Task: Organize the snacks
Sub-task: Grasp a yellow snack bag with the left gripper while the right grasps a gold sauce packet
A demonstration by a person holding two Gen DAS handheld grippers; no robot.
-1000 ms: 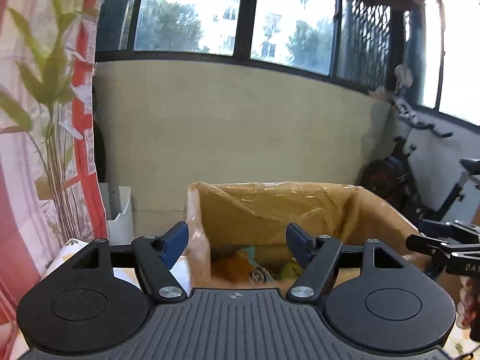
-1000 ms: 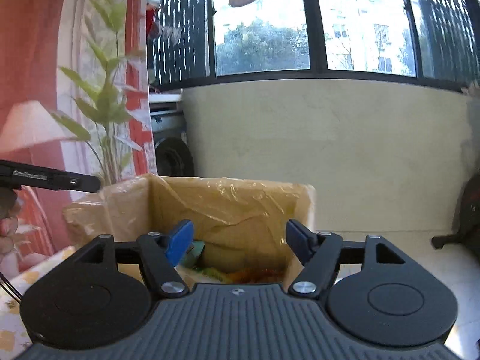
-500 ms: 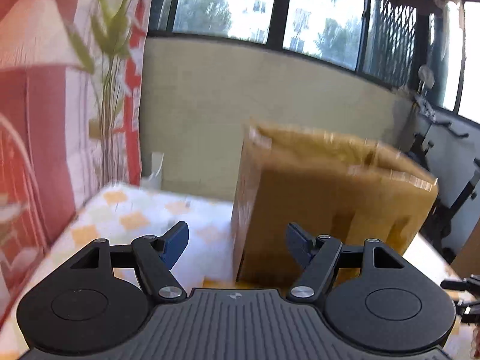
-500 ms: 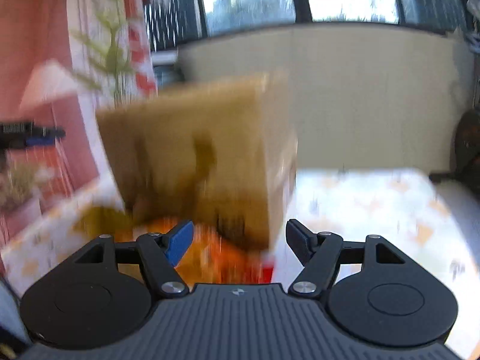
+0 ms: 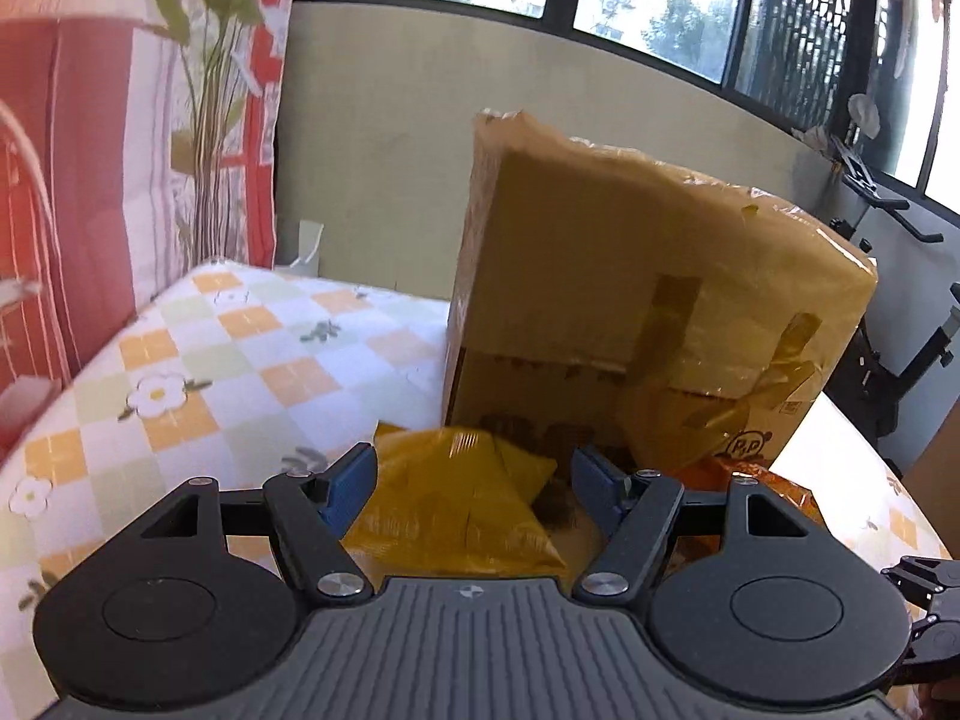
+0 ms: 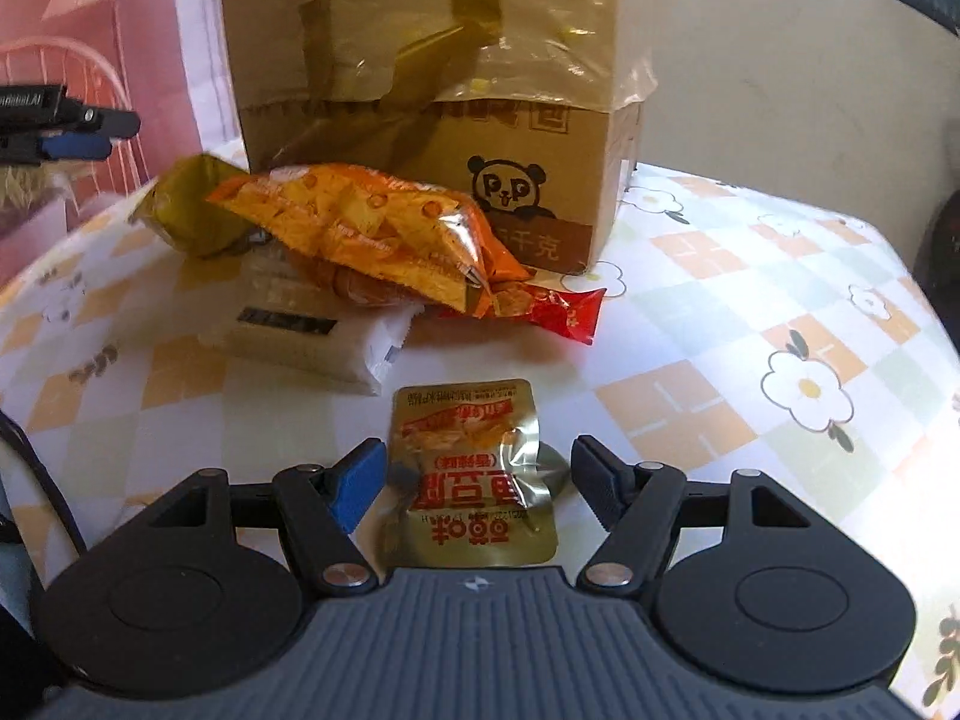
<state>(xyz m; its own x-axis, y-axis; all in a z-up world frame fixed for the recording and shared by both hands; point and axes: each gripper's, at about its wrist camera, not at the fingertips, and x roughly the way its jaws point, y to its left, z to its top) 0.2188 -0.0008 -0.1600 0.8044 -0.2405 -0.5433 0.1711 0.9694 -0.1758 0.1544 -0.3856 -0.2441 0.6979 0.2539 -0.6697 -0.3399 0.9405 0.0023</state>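
Note:
A taped cardboard box (image 5: 630, 312) (image 6: 432, 90) stands on the checked tablecloth. In front of it lies a pile of snacks: an orange crinkly bag (image 6: 372, 228), a red packet (image 6: 558, 309), a white packet (image 6: 306, 324) and a dark yellow bag (image 6: 186, 210). That yellow bag (image 5: 462, 504) lies between the open fingers of my left gripper (image 5: 474, 483), not pressed. A small gold foil packet (image 6: 474, 468) lies flat on the cloth between the open fingers of my right gripper (image 6: 474, 480), the pads apart from it.
The flowered tablecloth (image 6: 750, 360) (image 5: 198, 384) spreads to the right and left of the box. A red-and-white curtain (image 5: 90, 150) hangs at the left. An exercise bike (image 5: 888, 324) stands behind the table at the right. The left gripper's fingertip (image 6: 78, 147) shows at the right wrist view's left edge.
Both grippers have dropped from above the box's open top down to the table in front of it. The snacks on the cloth have come into view. Both stayed open.

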